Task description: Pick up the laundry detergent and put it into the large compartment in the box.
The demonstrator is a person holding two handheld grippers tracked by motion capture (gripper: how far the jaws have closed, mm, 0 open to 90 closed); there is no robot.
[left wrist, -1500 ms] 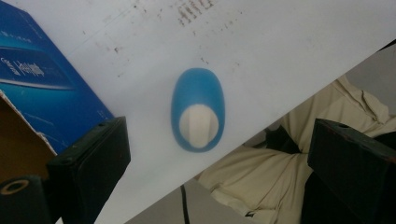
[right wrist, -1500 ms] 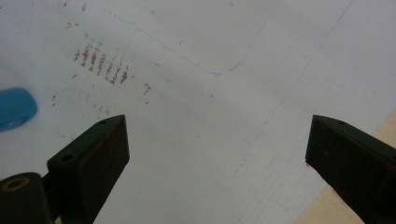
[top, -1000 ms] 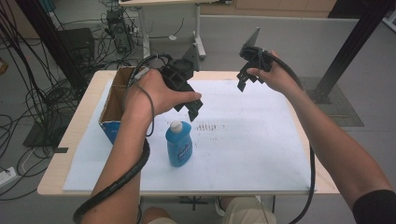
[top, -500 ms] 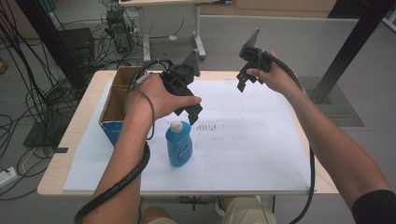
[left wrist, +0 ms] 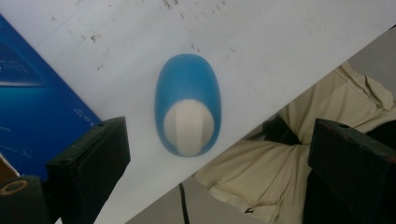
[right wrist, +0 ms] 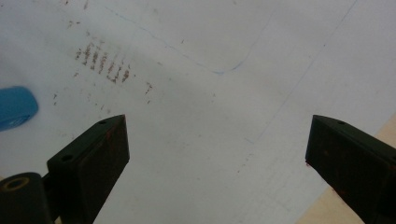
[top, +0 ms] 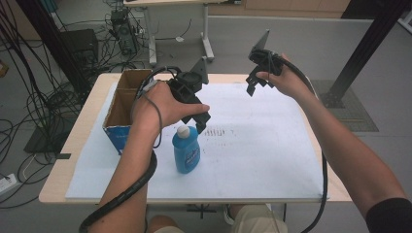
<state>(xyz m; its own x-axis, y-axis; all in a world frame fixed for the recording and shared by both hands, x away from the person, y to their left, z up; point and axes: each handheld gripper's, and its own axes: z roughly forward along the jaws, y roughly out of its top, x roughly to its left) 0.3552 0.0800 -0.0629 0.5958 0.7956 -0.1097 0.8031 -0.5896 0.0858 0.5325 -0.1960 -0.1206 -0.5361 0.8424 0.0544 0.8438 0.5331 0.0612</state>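
Note:
A blue bottle [top: 186, 152] with a white cap stands upright on the white sheet [top: 262, 145], near the table's front. My left gripper [top: 200, 118] hovers just above and behind its cap, open. In the left gripper view I look straight down on the bottle [left wrist: 187, 109], which lies ahead of the wide-apart jaws of the left gripper [left wrist: 219, 163], with nothing between them. My right gripper [top: 252, 86] is held up over the far right part of the sheet, open and empty. In its own view the right gripper [right wrist: 215, 163] faces bare sheet, with the bottle's edge [right wrist: 16, 108] at the far left.
An open cardboard box [top: 122, 104] with a blue front stands at the table's left, close beside the bottle; its blue side [left wrist: 28, 107] is also in the left gripper view. Brown marks [right wrist: 102, 58] stain the sheet. The person's trousers [left wrist: 303, 158] lie past the table's front edge.
My left gripper has tilted and shifted slightly right and nearer, over the bottle's cap. The right gripper has hardly moved.

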